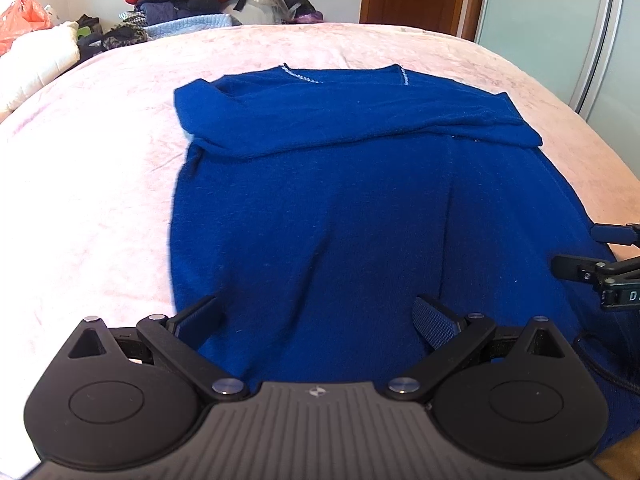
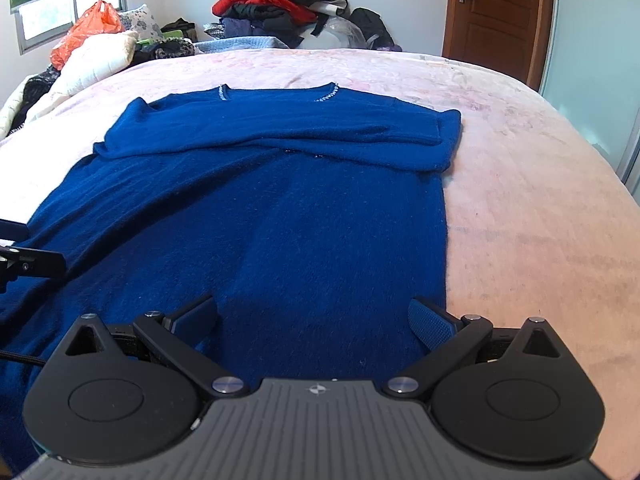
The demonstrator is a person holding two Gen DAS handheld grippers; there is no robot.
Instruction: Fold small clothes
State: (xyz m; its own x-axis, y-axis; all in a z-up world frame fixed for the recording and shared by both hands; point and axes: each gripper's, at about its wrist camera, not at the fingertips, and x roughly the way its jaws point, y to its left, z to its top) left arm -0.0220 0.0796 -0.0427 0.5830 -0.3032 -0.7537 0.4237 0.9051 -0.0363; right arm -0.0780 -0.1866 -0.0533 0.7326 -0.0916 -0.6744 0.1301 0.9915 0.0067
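A blue knitted sweater lies flat on the pink bedspread, neckline at the far end, both sleeves folded across the chest. My left gripper hovers open over the hem's left part, nothing between its fingers. In the right wrist view the same sweater fills the middle, and my right gripper stands open above the hem near its right edge. The right gripper's fingers show at the right edge of the left wrist view; the left gripper's finger pokes in at the left edge of the right wrist view.
Beyond the bed's far edge rises a heap of clothes with red and black garments. A white quilt and an orange plastic bag sit at the far left. A wooden door and a frosted sliding panel stand at the right.
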